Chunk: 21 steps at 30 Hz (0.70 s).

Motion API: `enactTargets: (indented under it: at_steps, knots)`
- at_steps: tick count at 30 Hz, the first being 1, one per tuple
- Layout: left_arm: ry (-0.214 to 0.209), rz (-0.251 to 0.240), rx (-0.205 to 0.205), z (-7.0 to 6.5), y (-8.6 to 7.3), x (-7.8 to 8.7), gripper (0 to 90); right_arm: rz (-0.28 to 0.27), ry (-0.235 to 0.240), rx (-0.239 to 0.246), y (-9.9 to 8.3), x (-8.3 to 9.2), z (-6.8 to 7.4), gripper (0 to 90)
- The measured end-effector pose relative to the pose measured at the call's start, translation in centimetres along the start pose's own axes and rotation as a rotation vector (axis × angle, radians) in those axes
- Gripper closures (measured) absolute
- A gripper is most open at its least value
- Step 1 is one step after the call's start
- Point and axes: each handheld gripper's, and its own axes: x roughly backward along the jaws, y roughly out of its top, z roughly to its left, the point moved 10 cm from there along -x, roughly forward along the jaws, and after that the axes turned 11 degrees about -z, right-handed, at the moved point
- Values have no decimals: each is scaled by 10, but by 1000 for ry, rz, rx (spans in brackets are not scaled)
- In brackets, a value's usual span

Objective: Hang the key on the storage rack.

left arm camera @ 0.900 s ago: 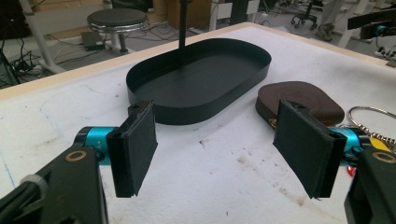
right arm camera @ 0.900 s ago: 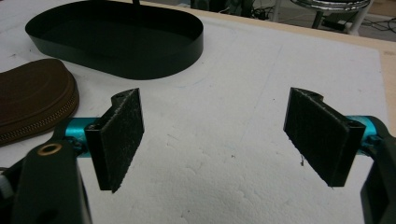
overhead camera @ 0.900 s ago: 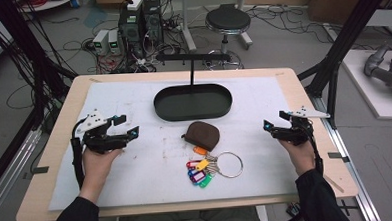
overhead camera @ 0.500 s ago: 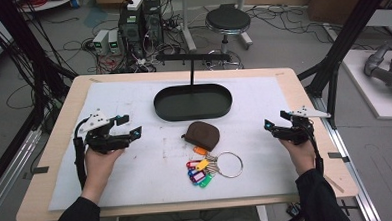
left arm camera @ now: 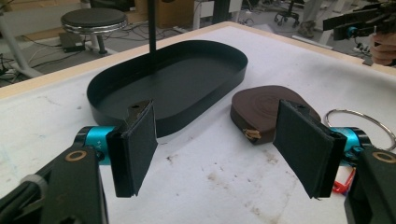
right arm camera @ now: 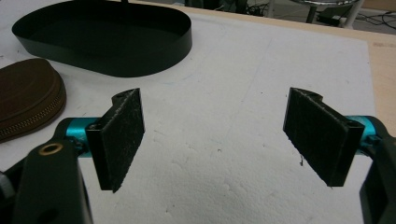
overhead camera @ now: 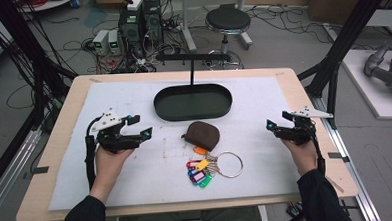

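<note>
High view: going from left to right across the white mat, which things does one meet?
Left claw → brown pouch → metal key ring → right claw. The black tray and the coloured key tags overlap these, so I leave them out.

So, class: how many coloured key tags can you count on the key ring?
About 5 key tags, bunched left of the key ring, below the brown pouch: orange, red, yellow, blue, green. They overlap, so more may be hidden.

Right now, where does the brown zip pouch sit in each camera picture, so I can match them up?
High view: brown pouch at centre, just in front of the black oval tray.
Left gripper view: pouch right of centre, right of the tray.
Right gripper view: pouch at the left edge, below the tray.
Shared landmark: the tray.
</note>
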Motion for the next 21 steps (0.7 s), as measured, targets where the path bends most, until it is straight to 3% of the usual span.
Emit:
enactTargets:
  at_steps: [5, 7, 11, 18, 19, 21]
  knots:
    - [-17, 10, 0, -7, -1, -7, 300, -1, 0, -1, 0, 0, -1, 214]
    - [-32, 12, 2, -12, -2, -11, 300, 1, 9, 5, 0, 0, 0, 256]
    - [-69, 24, -2, -24, -3, -19, 305, 7, 12, 7, -1, 0, 2, 256]
    - [-177, 41, 7, -55, -2, -38, 322, 13, 16, 12, -1, 0, 3, 260]
    - [-207, 53, 5, -65, -2, -45, 329, 12, 16, 12, -1, 0, 3, 260]
    - [-225, 60, 5, -70, -2, -49, 330, 14, 17, 11, -2, 0, 3, 260]
